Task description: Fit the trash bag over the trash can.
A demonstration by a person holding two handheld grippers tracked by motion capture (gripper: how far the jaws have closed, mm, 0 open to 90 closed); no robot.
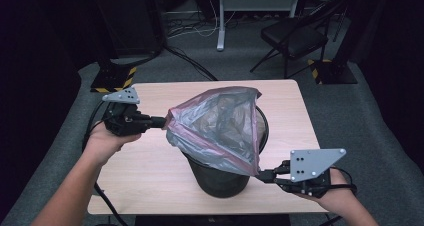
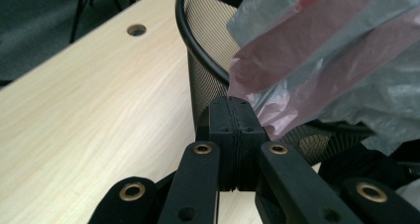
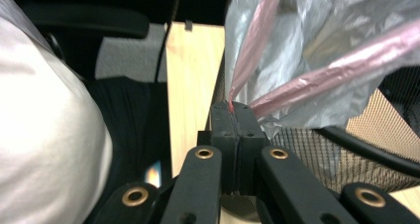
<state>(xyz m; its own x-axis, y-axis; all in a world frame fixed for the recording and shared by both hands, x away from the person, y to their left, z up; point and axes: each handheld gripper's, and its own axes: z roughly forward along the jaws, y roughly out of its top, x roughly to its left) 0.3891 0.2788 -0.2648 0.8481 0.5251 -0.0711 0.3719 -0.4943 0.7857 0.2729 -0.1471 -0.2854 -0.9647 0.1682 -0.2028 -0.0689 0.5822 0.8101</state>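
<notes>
Grey bag (image 1: 220, 126) with pink rim — centre of frame, stretched over black mesh bin (image 1: 222, 178) on table (image 1: 150, 161). Clamped at mid-left by left gripper (image 1: 162, 121), at lower right by right gripper (image 1: 265, 175) — both pinched tight on its rim.

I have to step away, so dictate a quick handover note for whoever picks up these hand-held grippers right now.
Left hand-held gripper: shut on the rim of the translucent grey plastic bag with the pink band.
Right hand-held gripper: shut on the opposite rim.
The bag is stretched open above the black mesh waste bin on the light wooden table; its far edge seems to lie over the bin's far rim.
Done: bag opened, held over the bin.
Left: probably pull the near rim down around the bin, then release.
</notes>
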